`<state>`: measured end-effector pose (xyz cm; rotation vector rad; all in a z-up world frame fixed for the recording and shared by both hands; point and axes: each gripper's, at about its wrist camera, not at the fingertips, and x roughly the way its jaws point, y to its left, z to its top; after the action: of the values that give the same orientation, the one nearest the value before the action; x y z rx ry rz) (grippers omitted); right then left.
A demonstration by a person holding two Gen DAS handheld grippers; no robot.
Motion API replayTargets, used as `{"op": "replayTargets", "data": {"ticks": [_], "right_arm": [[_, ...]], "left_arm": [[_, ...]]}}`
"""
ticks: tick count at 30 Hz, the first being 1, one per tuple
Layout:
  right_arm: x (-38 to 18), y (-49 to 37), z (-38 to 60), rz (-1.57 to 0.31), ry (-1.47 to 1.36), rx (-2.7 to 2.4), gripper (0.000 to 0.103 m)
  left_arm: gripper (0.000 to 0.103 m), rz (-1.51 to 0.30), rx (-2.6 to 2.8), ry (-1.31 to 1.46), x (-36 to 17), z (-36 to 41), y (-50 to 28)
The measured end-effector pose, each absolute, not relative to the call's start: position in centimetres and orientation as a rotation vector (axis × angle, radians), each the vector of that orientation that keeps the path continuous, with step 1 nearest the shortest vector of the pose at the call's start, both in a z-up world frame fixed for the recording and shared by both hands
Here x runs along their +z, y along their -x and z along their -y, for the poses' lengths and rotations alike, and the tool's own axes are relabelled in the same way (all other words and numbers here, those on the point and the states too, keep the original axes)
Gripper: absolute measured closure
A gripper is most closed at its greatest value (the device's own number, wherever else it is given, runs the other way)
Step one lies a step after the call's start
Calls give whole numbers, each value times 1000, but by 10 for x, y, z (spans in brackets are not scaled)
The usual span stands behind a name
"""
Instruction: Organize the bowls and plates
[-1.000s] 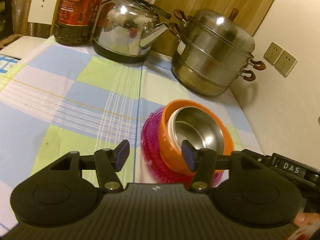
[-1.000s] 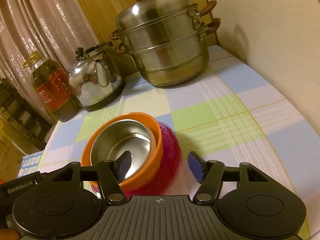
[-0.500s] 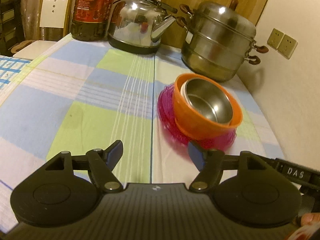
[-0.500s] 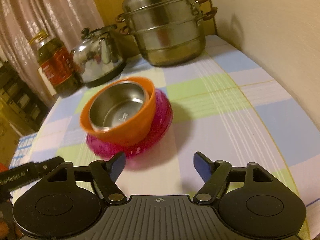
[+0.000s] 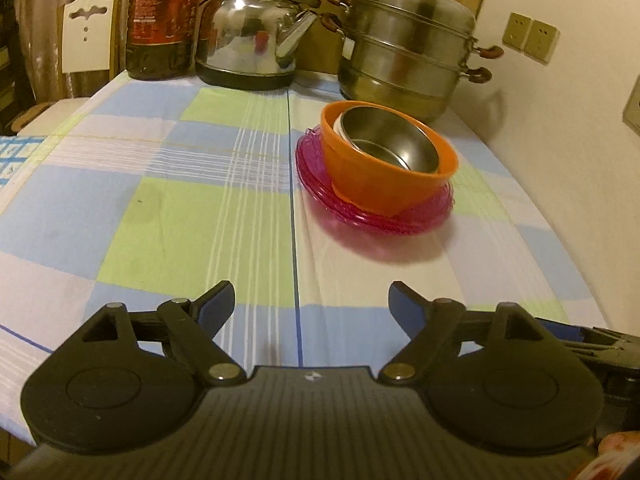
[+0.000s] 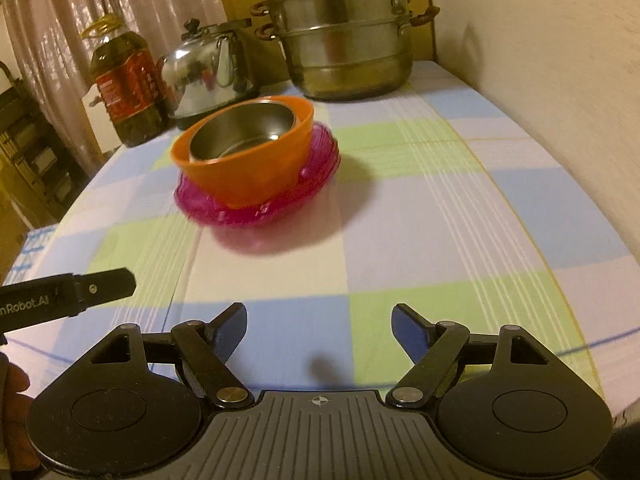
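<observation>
1. Underneath everything, a checked tablecloth (image 5: pixel 168 184) in blue, green and white squares covers the table, which meets a pale wall (image 6: pixel 540 80) on its far right side.
2. Next in bulk, a tiered steel steamer pot (image 5: pixel 404 44) with brown handles stands at the far edge of the cloth, close to the wall.
3. Beside it sits a shiny steel kettle (image 5: pixel 252 40), and left of that a cooking oil bottle (image 5: pixel 164 20) with a red label.
4. A white chair back (image 5: pixel 88 32) shows past the far left edge of the table in the left wrist view.
5. The left gripper (image 5: pixel 312 306) fills the bottom of its own view; its fingers stand wide apart over bare cloth with nothing between them, and they have just been opening further.
6. The right gripper (image 6: pixel 319 326) does the same in its view: fingers well apart, nothing between them, having just widened a little.
7. The stacked dishes rest on the cloth, well clear of both grippers and near the steamer pot: pink plates (image 5: pixel 360 208) at the bottom, an orange bowl (image 5: pixel 376 176) on them, tilted, and a steel bowl (image 5: pixel 392 140) nested inside the orange one.
8. Two wall sockets (image 5: pixel 528 38) are set in the wall above the steamer pot.
</observation>
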<state>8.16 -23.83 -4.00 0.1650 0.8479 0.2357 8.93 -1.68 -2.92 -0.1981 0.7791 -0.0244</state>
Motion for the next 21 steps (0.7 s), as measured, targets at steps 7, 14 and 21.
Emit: {"op": "replayTargets", "data": {"ticks": [7,14,21], "right_arm": [[-36,-66,233,-868,-177,242,24],[-18,-56,230,-869,-156,247,24],[5,-39,236,-857,-149,249,24]], "left_arm": [[20,-834,-17,185,-27,20,-71],[20,-858,-7,175,-17,20,-52],[20,-847,13,189,4,22,-34]]}}
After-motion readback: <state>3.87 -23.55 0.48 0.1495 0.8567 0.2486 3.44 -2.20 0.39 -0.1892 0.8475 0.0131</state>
